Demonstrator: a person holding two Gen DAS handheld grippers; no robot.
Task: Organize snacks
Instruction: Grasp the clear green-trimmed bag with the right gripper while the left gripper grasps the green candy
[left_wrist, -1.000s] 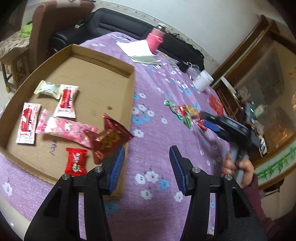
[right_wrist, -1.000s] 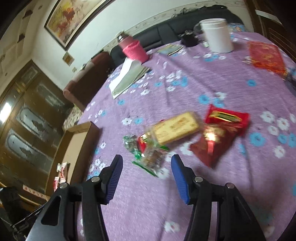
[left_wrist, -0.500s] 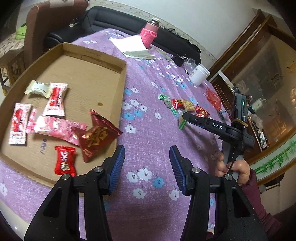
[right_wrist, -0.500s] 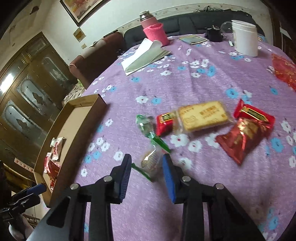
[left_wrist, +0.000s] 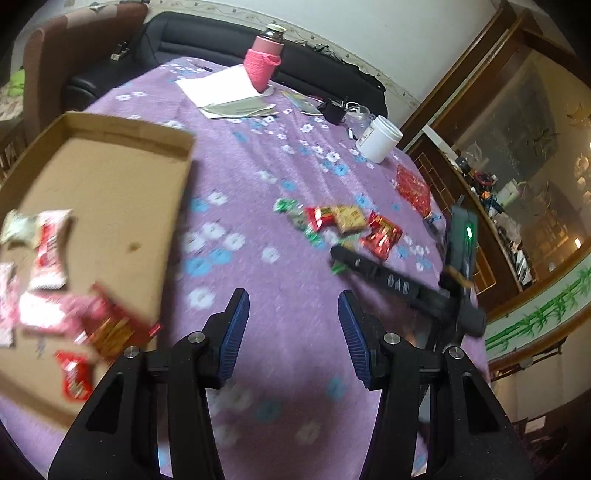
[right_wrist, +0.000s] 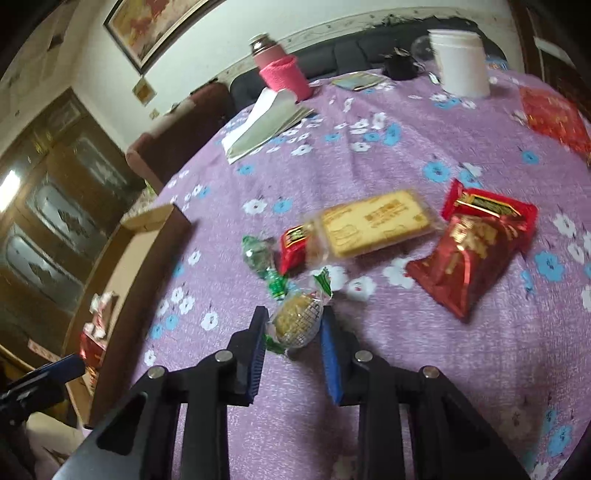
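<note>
A round snack in a green and clear wrapper (right_wrist: 297, 321) lies on the purple flowered cloth. My right gripper (right_wrist: 293, 310) straddles it, jaws closing, both pads against the wrapper. Just beyond lie a green candy (right_wrist: 258, 254), a small red packet (right_wrist: 293, 247), a yellow biscuit pack (right_wrist: 373, 225) and a dark red bag (right_wrist: 469, 254). My left gripper (left_wrist: 291, 295) is open and holds nothing, over bare cloth right of the cardboard tray (left_wrist: 129, 127). In the tray are red-and-white packets (left_wrist: 48, 254), a dark red bag (left_wrist: 110, 328) and a small red candy (left_wrist: 75, 376).
At the table's far side stand a flask in a pink sleeve (left_wrist: 264, 62), folded papers (left_wrist: 225, 90) and a white jar (left_wrist: 380, 138). A flat red packet (left_wrist: 413, 184) lies near the right edge. A black sofa (left_wrist: 192, 33) runs behind the table.
My right gripper's jaws have narrowed from wide apart to hugging the green-wrapped snack. My left gripper has slid right, away from the tray and its dark red bag.
</note>
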